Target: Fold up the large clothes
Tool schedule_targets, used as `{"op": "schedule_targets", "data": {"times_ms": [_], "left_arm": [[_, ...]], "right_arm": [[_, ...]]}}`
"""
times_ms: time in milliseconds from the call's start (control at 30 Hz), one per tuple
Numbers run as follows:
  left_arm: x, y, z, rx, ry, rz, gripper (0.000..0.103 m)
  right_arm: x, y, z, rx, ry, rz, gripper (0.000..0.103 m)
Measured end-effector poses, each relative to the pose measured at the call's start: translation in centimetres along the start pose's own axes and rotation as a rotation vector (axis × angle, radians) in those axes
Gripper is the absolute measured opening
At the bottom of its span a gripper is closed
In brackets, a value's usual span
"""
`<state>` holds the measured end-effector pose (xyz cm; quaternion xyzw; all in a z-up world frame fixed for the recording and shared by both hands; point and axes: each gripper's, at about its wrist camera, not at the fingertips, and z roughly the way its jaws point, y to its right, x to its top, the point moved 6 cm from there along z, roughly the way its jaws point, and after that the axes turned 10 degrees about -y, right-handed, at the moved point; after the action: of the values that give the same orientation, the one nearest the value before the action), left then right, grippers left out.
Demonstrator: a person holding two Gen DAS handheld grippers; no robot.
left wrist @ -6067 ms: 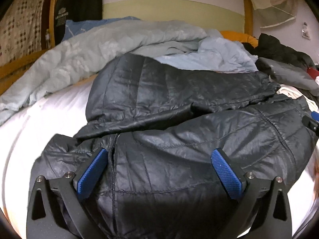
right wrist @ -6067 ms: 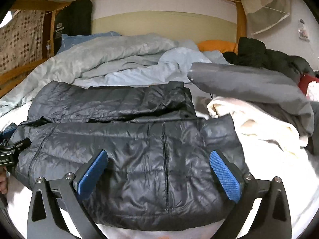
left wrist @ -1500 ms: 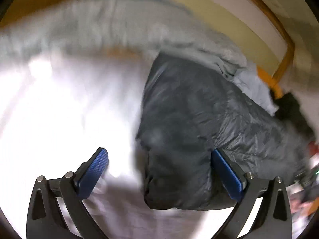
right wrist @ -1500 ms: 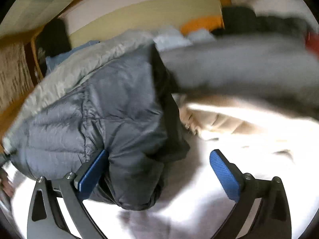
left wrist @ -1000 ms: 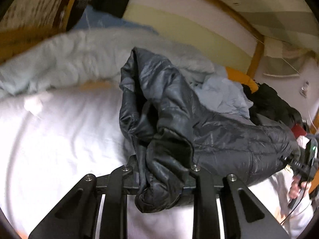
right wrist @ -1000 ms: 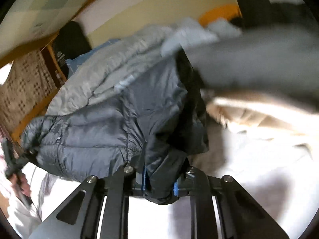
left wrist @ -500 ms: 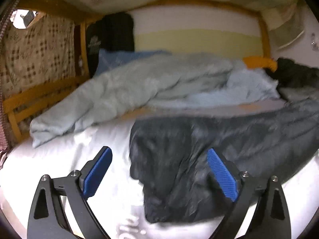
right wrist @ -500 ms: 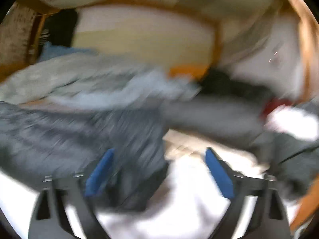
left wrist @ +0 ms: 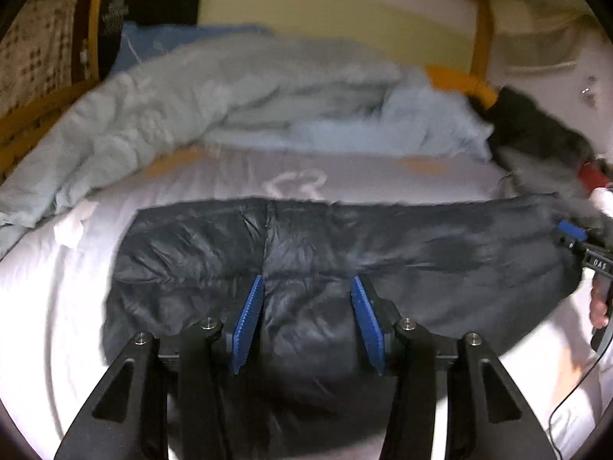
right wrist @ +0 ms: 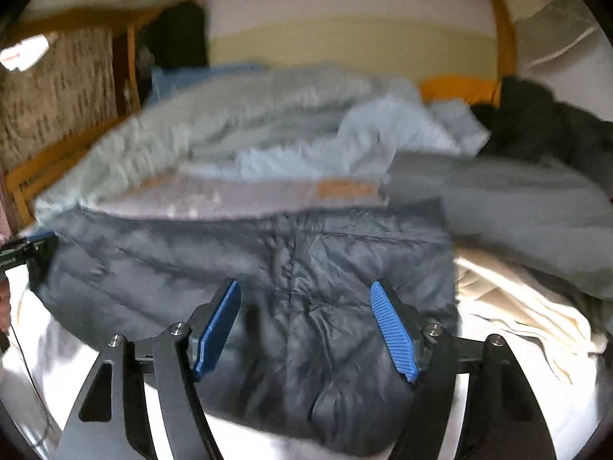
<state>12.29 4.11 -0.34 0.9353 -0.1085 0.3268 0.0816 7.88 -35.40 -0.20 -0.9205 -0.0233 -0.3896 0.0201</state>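
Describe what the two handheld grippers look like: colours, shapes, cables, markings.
Both are alike. The left gripper and the right gripper each have two black angular fingers with triangular cut-outs and silver bolt heads. Each finger ends in a blue ribbed pad. In the left view, the right gripper's body shows small white lettering, too small to read, and a thin dark cable trails below it.

Setting: a bedroom in a home, seen from over a bed. White bed sheet (left wrist: 46, 306) fills the lower frame. Rumpled pale blue duvet (left wrist: 199, 99) lies across the upper middle, a blue pillow (left wrist: 153, 42) at upper left. Wooden bed frame (left wrist: 482, 30) edges the far end. A pile of dark clothes (right wrist: 544, 115) sits at upper right.
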Motion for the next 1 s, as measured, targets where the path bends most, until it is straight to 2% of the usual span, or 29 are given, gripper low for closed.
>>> {"op": "schedule_targets", "data": {"times_ms": [67,133,167,233,333,400,600,733,833,933,1000], "left_arm": [[0.7,-1.8,2.0,-0.036,-0.034,-0.091,0.031],[1.2,-3.8,3.2,-0.057,-0.04,-0.193,0.021],[1.5,-4.5,3.7,-0.051,-0.032,-0.193,0.019],[2.1,-5.3,4.9,-0.01,-0.031,-0.163,0.019],[2.8,-5.8,7.1,0.002,-0.033,-0.149,0.019],[3.1,-6.3,8.3,0.044,-0.021,-0.129,0.019],[3.1,-7.1,10.7,0.004,-0.046,-0.175,0.019],[3.1,-7.1,10.8,0.019,-0.055,-0.178,0.019],[3.0,-7.0,10.4,0.081,-0.031,-0.172,0.026],[3.0,-7.4,10.3,0.067,-0.025,-0.193,0.035],[3.1,-7.6,9.9,0.06,-0.004,-0.201,0.036]], "right_arm": [[0.4,0.8,2.8,-0.04,-0.028,0.028,0.073],[0.9,1.9,5.0,-0.071,-0.04,0.077,0.073],[1.3,1.9,5.9,-0.074,-0.045,0.089,0.073],[2.1,1.8,7.3,-0.085,-0.046,0.082,0.073],[3.2,1.4,9.3,-0.107,-0.054,0.039,0.073],[4.1,1.4,11.4,-0.092,-0.095,0.05,0.073],[3.9,3.2,15.1,0.02,-0.149,0.197,0.078],[3.9,2.8,15.4,-0.006,-0.16,0.177,0.078],[4.0,2.5,15.7,-0.035,-0.16,0.163,0.079],[3.9,2.6,15.4,-0.038,-0.154,0.168,0.082],[3.9,2.7,15.2,-0.03,-0.14,0.174,0.083]]}}
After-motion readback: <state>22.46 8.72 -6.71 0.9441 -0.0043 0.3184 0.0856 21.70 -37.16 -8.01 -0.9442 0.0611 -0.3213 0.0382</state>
